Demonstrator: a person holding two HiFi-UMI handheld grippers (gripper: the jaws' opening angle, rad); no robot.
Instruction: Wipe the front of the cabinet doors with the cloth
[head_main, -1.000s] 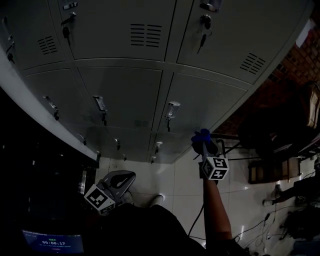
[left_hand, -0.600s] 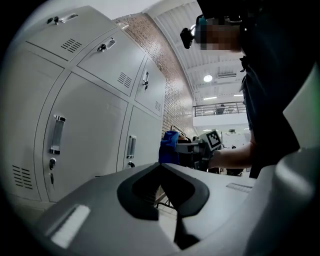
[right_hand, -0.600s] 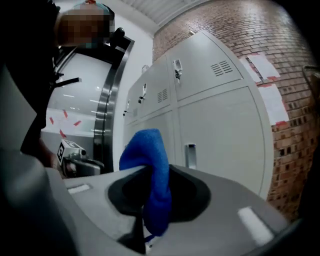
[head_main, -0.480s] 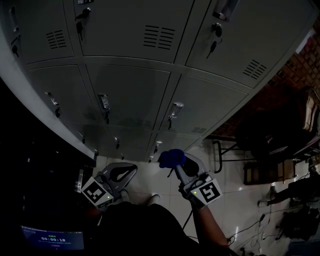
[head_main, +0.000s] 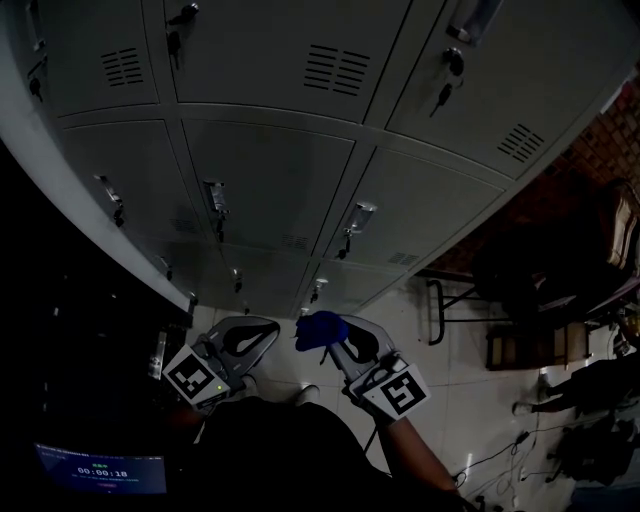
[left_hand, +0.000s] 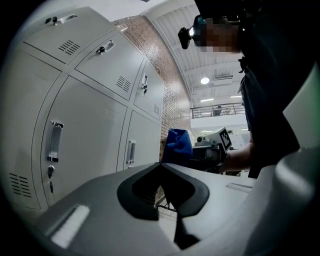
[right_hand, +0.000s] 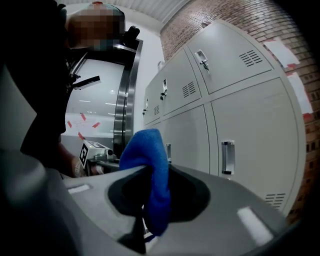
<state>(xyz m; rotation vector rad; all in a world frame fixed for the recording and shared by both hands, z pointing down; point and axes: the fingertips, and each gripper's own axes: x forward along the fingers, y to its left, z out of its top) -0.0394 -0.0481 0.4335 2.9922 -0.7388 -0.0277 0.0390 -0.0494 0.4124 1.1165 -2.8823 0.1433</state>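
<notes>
Grey metal cabinet doors (head_main: 270, 180) with handles and vent slots fill the top of the head view. My right gripper (head_main: 333, 343) is held low in front of my body, away from the doors, shut on a blue cloth (head_main: 320, 329). In the right gripper view the cloth (right_hand: 151, 170) hangs bunched between the jaws, with the doors (right_hand: 250, 140) to its right. My left gripper (head_main: 271, 327) sits just left of it, shut with nothing in it. In the left gripper view its tips (left_hand: 161, 164) meet, the cloth (left_hand: 177, 145) shows beyond them, and the doors (left_hand: 85, 135) stand to the left.
White tiled floor (head_main: 440, 350) lies below the cabinets. A dark chair frame (head_main: 445, 290) and dark furniture (head_main: 560, 270) stand to the right by a brick wall (head_main: 610, 120). Cables (head_main: 500, 450) trail on the floor. A small lit screen (head_main: 100, 470) sits at lower left.
My right gripper with the blue cloth has drawn back from the lower right cabinet door, down and left, ending beside the left gripper. The left gripper has barely moved.
</notes>
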